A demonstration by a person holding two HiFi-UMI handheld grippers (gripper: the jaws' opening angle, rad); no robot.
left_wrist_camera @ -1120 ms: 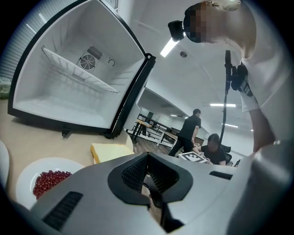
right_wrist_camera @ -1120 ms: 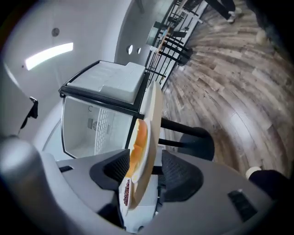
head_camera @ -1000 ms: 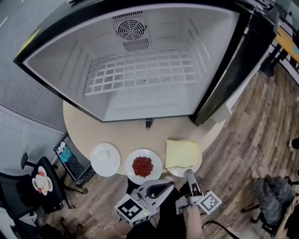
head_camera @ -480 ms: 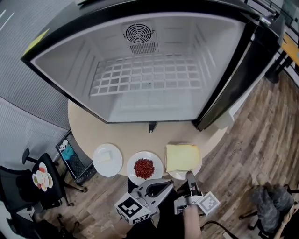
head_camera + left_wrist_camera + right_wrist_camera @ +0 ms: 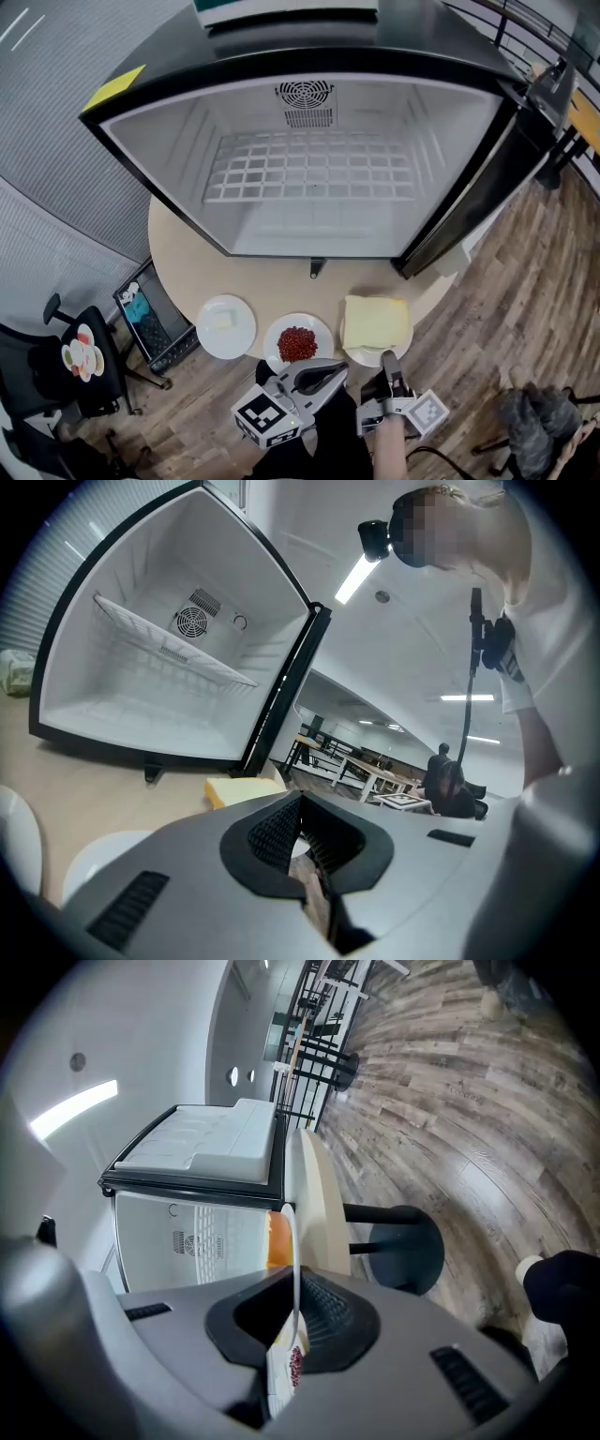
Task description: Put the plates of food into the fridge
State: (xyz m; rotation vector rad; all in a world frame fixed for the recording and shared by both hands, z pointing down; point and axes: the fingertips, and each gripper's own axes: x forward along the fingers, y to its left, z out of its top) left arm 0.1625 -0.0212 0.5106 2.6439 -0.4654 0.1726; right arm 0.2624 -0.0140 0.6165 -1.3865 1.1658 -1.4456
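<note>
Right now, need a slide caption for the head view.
The right gripper holds the yellow-food plate by its rim on the round table, before the open fridge.

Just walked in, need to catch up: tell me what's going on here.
A person works two tools at an open, empty black fridge. The right tool is shut on the rim of the white round plate of yellow food on the beige table. The left tool is shut, empty. A white plate of red berries and another white plate wait alongside.

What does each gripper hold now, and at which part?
Right gripper is shut on the near rim of the white plate with the yellow slab; left gripper holds nothing.
</note>
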